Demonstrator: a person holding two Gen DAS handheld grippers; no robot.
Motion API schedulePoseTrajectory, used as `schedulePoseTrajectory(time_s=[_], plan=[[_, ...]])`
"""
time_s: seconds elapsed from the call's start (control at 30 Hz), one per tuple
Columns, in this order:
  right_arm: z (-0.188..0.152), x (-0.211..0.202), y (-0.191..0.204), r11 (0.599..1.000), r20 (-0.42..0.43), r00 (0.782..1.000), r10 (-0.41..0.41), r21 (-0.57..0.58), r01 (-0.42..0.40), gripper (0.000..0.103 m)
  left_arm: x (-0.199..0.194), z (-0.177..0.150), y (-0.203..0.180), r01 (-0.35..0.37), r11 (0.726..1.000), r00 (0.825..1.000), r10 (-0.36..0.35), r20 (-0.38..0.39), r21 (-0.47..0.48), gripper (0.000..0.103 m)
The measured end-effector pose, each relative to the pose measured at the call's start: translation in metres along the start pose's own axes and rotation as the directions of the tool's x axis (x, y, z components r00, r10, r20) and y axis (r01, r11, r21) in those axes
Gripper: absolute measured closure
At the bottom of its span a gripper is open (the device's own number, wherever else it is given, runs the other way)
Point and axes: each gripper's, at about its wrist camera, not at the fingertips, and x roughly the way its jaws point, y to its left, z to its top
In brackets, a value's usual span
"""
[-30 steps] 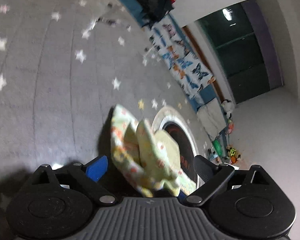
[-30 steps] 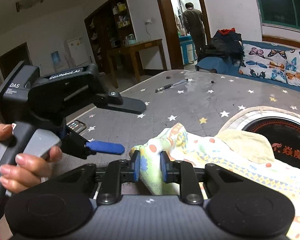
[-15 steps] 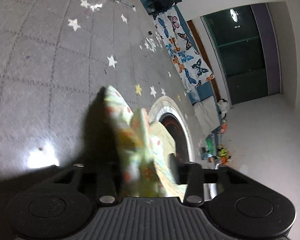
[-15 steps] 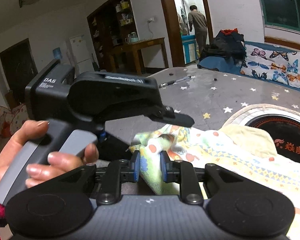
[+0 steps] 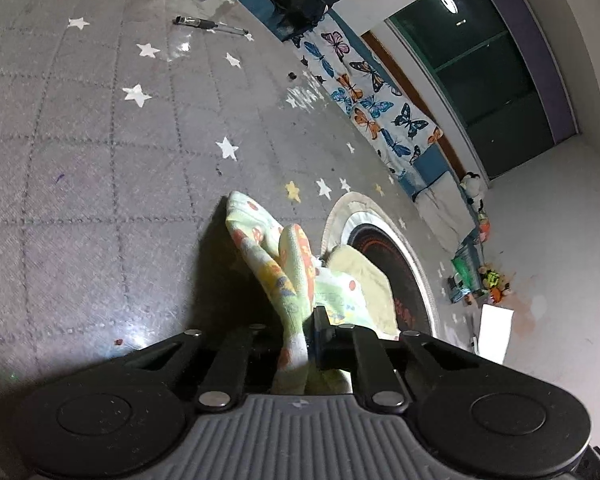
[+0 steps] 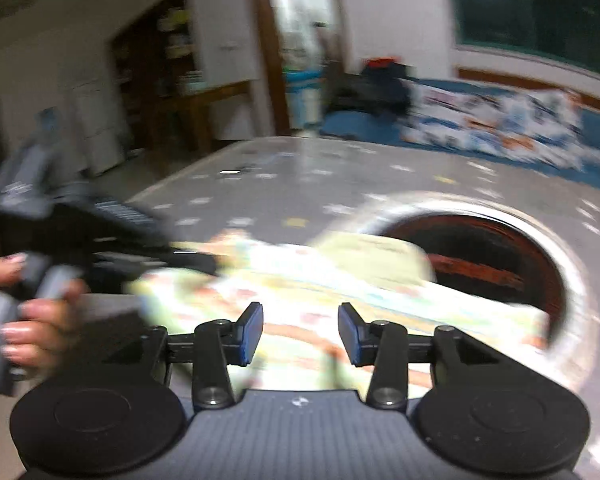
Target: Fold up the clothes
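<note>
L gripper (image 5: 300, 344) is pinching a bunched edge of the cloth (image 5: 296, 268), fingers pressed tight on the fabric, which stands up in a ridge ahead of it. Cloth is pale green/yellow w/ orange dots & small prints, lying on the grey star-print worktop (image 5: 100, 160), its far part draped over the edge of a round black-and-red disc (image 5: 396, 256) w/ a white rim. R gripper (image 6: 300, 330) is spread, blue-padded fingers (image 6: 250, 330) apart, nothing between them; the cloth (image 6: 300, 280) lies just below/ahead of it, spread flat toward the disc (image 6: 492, 264). R view is heavily motion-blurred, so can't tell if the fingers touch the fabric. At left in the R view, a hand (image 6: 32, 320) holds the L gripper's grey handle, its black body reaching to the cloth's left end. Far side of worktop: a pen (image 5: 210, 25); beyond, a butterfly-print cover (image 5: 372, 96) on a blue sofa.
</note>
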Motion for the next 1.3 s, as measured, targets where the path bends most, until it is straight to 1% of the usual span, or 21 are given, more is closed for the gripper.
schedulePoseTrajectory(time_s=[0.1,0.23,0.3,0.43,0.53,0.83,1.03,1.2,1.23,1.3], plan=[[-0.006,-0.003,-0.034,0.992,-0.015,0.995,-0.1,0.075,0.101,0.061,0.002,-0.001,0.0,-0.016,1.0,1.0,0.016,-0.003,0.007,0.091],[-0.015,-0.004,-0.071,0.967,-0.05,0.98,-0.19,0.162,0.196,0.061,0.003,0.0,0.001,-0.027,0.999,1.0,0.027,-0.006,0.018,0.091],[-0.021,-0.001,-0.088,0.953,-0.067,0.975,-0.211,0.209,0.22,0.061,0.003,0.0,0.001,-0.032,0.999,0.999,0.032,-0.006,0.025,0.091],[-0.029,0.005,-0.102,0.945,-0.072,0.976,-0.206,0.244,0.217,0.06,0.005,0.001,0.002,-0.042,0.999,0.999,0.042,-0.012,0.026,0.09],[-0.028,0.006,-0.098,0.948,-0.064,0.974,-0.216,0.224,0.225,0.059,0.006,0.002,0.002,-0.048,0.998,0.999,0.048,-0.014,0.029,0.09],[-0.028,0.006,-0.104,0.946,-0.067,0.975,-0.213,0.235,0.223,0.059,0.009,0.002,0.003,-0.058,0.998,0.998,0.059,-0.018,0.028,0.09],[-0.026,0.008,-0.1,0.952,-0.071,0.977,-0.199,0.22,0.21,0.059,0.009,0.003,0.004,-0.059,0.998,0.998,0.06,-0.022,0.026,0.09],[-0.025,0.01,-0.097,0.955,-0.068,0.976,-0.207,0.204,0.217,0.059,0.009,0.003,0.005,-0.061,0.998,0.998,0.062,-0.025,0.027,0.09],[-0.025,0.01,-0.097,0.956,-0.066,0.975,-0.21,0.196,0.219,0.058,0.009,0.003,0.005,-0.062,0.998,0.998,0.063,-0.026,0.026,0.09],[-0.025,0.009,-0.094,0.956,-0.056,0.971,-0.233,0.169,0.239,0.048,0.009,0.002,0.007,-0.063,0.998,0.998,0.064,-0.027,0.025,0.09]])
